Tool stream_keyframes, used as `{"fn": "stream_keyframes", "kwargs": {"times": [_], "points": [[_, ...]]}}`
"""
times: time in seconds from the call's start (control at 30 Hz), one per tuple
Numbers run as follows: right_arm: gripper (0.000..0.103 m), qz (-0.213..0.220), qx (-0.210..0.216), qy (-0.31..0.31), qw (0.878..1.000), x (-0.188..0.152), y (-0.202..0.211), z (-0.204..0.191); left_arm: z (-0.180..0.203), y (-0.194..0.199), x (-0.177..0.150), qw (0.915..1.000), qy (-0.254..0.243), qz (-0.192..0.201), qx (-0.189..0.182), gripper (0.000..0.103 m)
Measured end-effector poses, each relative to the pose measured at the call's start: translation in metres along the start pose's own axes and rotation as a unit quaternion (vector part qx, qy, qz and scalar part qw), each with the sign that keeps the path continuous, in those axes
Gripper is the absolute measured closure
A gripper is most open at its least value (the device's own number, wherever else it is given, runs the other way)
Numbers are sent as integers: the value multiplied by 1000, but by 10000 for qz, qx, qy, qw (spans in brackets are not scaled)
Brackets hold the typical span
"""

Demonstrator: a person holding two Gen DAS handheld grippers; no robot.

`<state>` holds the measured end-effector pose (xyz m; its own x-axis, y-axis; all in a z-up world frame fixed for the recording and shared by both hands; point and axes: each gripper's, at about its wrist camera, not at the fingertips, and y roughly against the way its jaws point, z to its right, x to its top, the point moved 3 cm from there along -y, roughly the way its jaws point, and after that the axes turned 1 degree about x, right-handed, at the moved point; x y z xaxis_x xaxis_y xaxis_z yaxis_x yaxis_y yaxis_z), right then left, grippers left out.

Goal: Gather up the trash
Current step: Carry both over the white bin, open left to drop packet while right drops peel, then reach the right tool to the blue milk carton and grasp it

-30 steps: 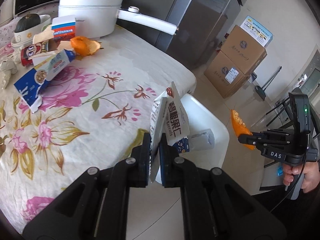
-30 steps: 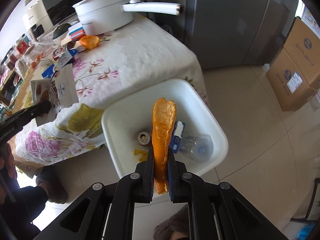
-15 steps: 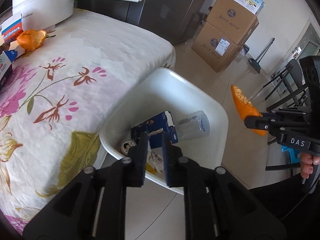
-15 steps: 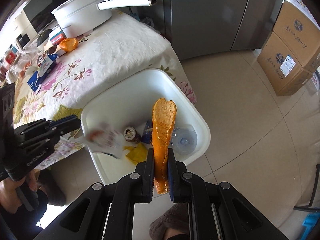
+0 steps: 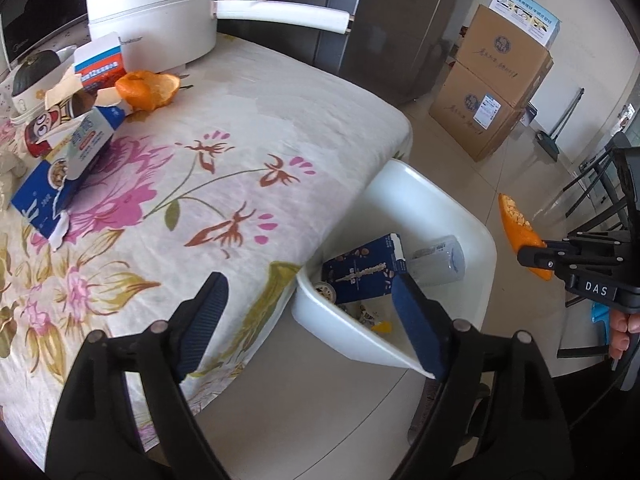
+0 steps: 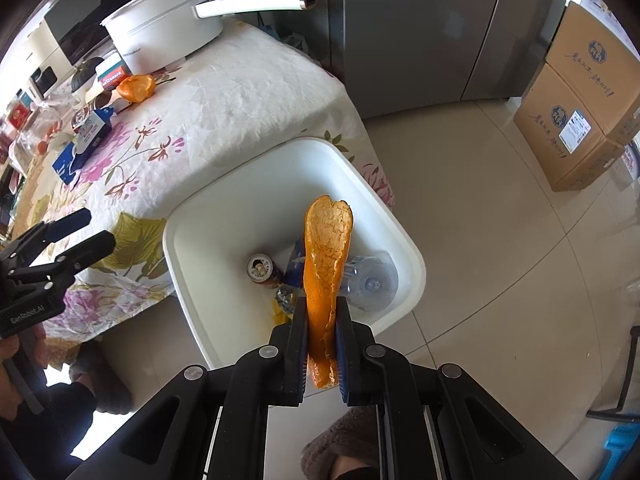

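My right gripper (image 6: pixel 322 314) is shut on a long orange peel (image 6: pixel 327 252) and holds it above the white bin (image 6: pixel 192 220); it shows in the left wrist view too (image 5: pixel 532 258). My left gripper (image 5: pixel 310 304) is open and empty, over the table edge beside the bin (image 5: pixel 424 196); it also shows in the right wrist view (image 6: pixel 86 230). In the bin lie a blue carton (image 5: pixel 366 270), a clear plastic bottle (image 5: pixel 438 260) and a can (image 6: pixel 261 267). On the table remain another orange peel (image 5: pixel 146 88) and torn blue and white cartons (image 5: pixel 68 160).
A white pot (image 5: pixel 156 28) with a long handle stands at the table's back. Boxes and a squash (image 5: pixel 32 72) crowd the far left. Cardboard boxes (image 5: pixel 496 92) and a grey fridge (image 6: pixel 440 28) stand on the tiled floor beyond the bin.
My left gripper carried a carton over the bin, opened and dropped it in, then drew back towards the table. My right gripper kept hold of the peel above the bin.
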<state>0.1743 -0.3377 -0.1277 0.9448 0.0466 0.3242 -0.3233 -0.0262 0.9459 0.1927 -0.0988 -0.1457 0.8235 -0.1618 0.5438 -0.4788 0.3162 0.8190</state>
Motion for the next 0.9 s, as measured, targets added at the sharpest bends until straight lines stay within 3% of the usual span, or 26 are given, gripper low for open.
{"fn": "stream_keyframes", "kwargs": {"times": [0.27, 0.3, 0.37, 0.4, 0.43, 0.9], "points": [[88, 6, -45, 92, 9999, 11, -3, -24, -35, 31, -3, 9989, 334, 187, 259, 5], [83, 6, -81, 88, 9999, 12, -4, -27, -40, 35, -4, 9986, 370, 205, 307, 3], [60, -8, -91, -5, 10000, 16, -4, -33, -52, 43, -7, 9979, 433, 263, 403, 2], [40, 35, -70, -72, 9999, 18, -3, -35, -56, 47, -8, 9976, 463, 285, 439, 2], [32, 125, -25, -142, 9998, 21, 0, -39, -62, 51, -10, 9972, 501, 302, 469, 2], [25, 362, 234, 392, 9983, 53, 2, -132, -159, 104, -40, 9850, 1344, 530, 943, 1]]}}
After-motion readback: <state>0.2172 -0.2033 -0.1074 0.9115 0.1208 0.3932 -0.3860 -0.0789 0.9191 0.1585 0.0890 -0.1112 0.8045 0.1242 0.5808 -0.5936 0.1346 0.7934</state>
